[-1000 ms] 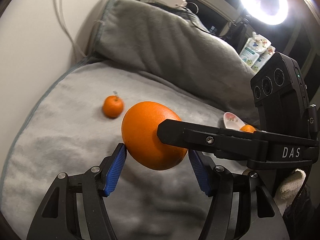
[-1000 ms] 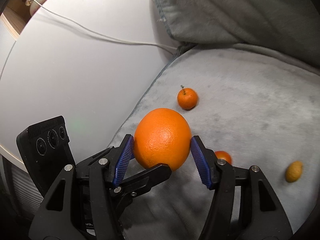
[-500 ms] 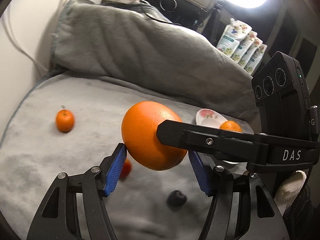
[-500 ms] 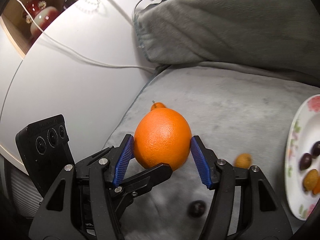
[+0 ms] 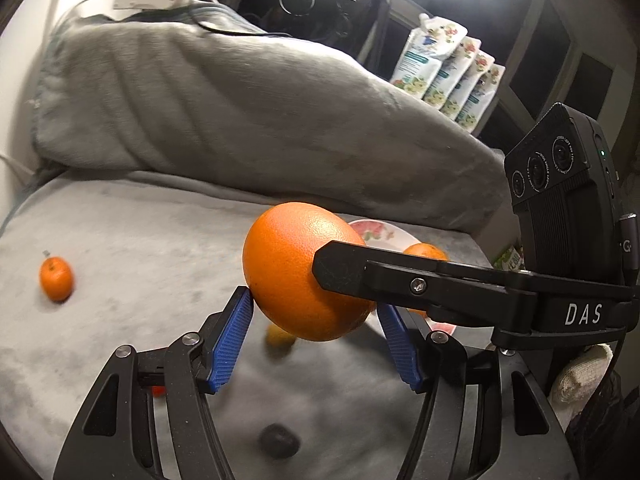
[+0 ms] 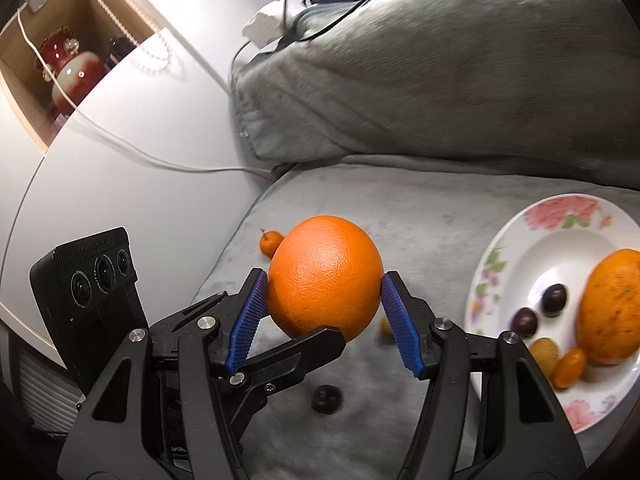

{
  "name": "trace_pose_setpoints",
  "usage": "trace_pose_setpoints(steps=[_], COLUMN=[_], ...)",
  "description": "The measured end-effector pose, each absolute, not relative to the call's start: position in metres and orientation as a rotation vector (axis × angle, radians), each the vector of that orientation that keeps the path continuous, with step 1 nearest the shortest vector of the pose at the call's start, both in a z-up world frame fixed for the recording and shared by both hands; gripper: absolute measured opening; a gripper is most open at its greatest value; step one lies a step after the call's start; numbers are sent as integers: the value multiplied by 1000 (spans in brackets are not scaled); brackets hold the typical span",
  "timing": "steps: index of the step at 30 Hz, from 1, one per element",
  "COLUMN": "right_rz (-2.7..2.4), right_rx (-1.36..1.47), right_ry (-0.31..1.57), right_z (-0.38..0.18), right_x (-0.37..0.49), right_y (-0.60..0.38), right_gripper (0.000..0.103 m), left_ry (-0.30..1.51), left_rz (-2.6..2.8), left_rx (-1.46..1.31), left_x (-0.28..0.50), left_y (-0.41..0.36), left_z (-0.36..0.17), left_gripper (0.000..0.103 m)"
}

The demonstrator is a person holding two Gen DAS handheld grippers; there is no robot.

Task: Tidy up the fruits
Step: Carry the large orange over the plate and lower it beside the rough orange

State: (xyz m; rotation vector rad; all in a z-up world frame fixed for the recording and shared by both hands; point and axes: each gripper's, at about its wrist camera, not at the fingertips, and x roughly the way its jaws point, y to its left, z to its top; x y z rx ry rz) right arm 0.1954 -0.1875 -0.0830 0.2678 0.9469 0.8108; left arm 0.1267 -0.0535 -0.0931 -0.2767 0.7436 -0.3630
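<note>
orange (image 6: 324, 278): big one, off the blanket, pinched by both tools at once; sits just left of the plate (image 6: 516, 256) in the right wrist view.
right gripper (image 6: 324, 314): blue pads (image 6: 250, 316) pressed on the orange's left and right flanks, so clamped on it.
left gripper (image 5: 314, 330): comes in crosswise; one black finger lies under the orange in the right view. In its own view the pads (image 5: 232, 340) sit at the fruit's lower edges, contact looks real but light.
why two tools: my read, fruit is wide and round, four-sided hold stops it rolling out during the carry to the plate.
plate contents: another large orange fruit (image 6: 610, 306), two dark plums, two small yellow-orange ones.
loose, left of plate: mandarin (image 5: 56, 278) far left, dark plum (image 6: 327, 398) near the plate's lower left.
hidden: small yellow fruit (image 5: 280, 336) mostly behind the orange, blurred; a red thing behind the left finger, unidentifiable.
cut off: plate's right rim out of frame.
</note>
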Motion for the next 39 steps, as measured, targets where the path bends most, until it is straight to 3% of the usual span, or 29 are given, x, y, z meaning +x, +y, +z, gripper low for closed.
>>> trace_pose_setpoints(steps=[39], right_rz=[679], right_rx=[327], right_ry=[999], right_z=[-112], right_x=[237], right_y=[-255], right_gripper=[62], left_ry=[847], left_rz=[-455], left_rx=[-269], left_x=[183], left_y=[-112], left_z=[-118], left_gripper=[64])
